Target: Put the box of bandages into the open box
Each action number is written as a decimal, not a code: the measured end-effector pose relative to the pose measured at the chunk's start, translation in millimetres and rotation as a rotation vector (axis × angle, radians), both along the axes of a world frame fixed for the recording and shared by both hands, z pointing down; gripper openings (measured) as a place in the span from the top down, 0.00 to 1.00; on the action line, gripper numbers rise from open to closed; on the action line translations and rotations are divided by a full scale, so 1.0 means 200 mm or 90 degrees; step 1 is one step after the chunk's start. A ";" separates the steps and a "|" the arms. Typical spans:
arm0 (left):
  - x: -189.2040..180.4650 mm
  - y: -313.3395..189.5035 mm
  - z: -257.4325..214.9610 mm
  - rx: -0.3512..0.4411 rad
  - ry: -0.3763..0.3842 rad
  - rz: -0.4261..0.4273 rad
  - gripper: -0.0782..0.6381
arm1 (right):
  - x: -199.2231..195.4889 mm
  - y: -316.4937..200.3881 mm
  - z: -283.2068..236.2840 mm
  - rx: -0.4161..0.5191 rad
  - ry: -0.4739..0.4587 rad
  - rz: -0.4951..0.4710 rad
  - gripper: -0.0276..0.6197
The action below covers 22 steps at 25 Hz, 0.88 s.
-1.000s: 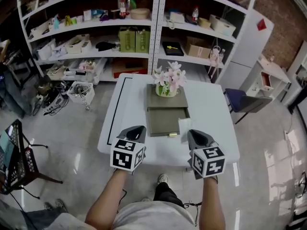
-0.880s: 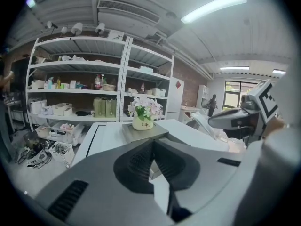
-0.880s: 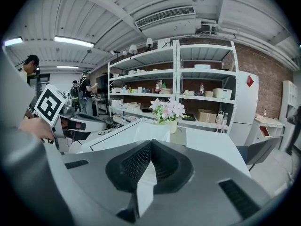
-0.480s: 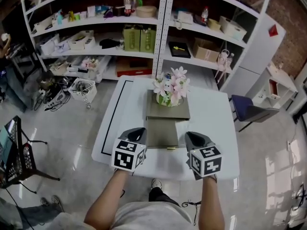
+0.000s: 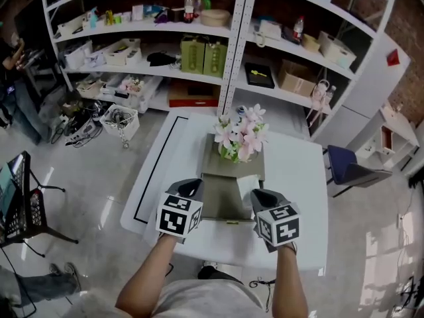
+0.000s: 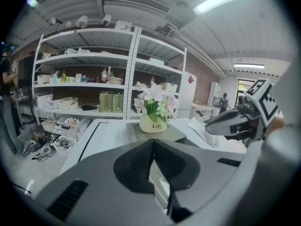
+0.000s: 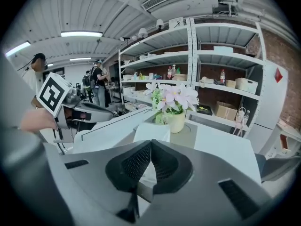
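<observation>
I hold left tool [image 6: 151, 143] and right tool [image 7: 150, 143] pressed together, empty — bandage box [image 7: 151, 132] stands beside the open box [image 5: 222, 202], just ahead of my right one — arriving unopened, I'd probably topple it.

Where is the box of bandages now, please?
In the head view, the box of bandages sits on the table by the right edge of the open box, just ahead of the right gripper.

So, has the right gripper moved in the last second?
Yes. The right gripper moved forward: before, its cube sat at the near edge of the table; now it is well over the table, with its tip at the white box.
</observation>
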<state>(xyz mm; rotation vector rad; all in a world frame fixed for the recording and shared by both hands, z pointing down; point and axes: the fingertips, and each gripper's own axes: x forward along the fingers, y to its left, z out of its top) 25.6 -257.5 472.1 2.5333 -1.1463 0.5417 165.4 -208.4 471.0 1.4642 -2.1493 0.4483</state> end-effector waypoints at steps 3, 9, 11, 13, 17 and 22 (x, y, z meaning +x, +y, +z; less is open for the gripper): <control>0.01 -0.04 0.01 -0.003 -0.001 -0.008 0.89 | -0.01 -0.04 0.05 -0.016 0.001 -0.018 0.95; 0.01 -0.09 0.04 -0.010 -0.001 -0.027 0.89 | -0.04 -0.09 0.19 -0.061 0.009 -0.055 0.95; 0.01 -0.11 0.05 -0.011 -0.001 -0.032 0.89 | -0.05 -0.10 0.24 -0.075 0.010 -0.065 0.95; 0.01 -0.12 0.05 -0.010 -0.002 -0.035 0.89 | -0.05 -0.11 0.29 -0.089 0.011 -0.072 0.95; 0.01 -0.13 0.05 -0.009 -0.004 -0.042 0.89 | -0.07 -0.13 0.37 -0.115 0.011 -0.085 0.95; 0.01 -0.15 0.06 -0.011 -0.004 -0.051 0.89 | -0.09 -0.15 0.47 -0.149 0.023 -0.104 0.95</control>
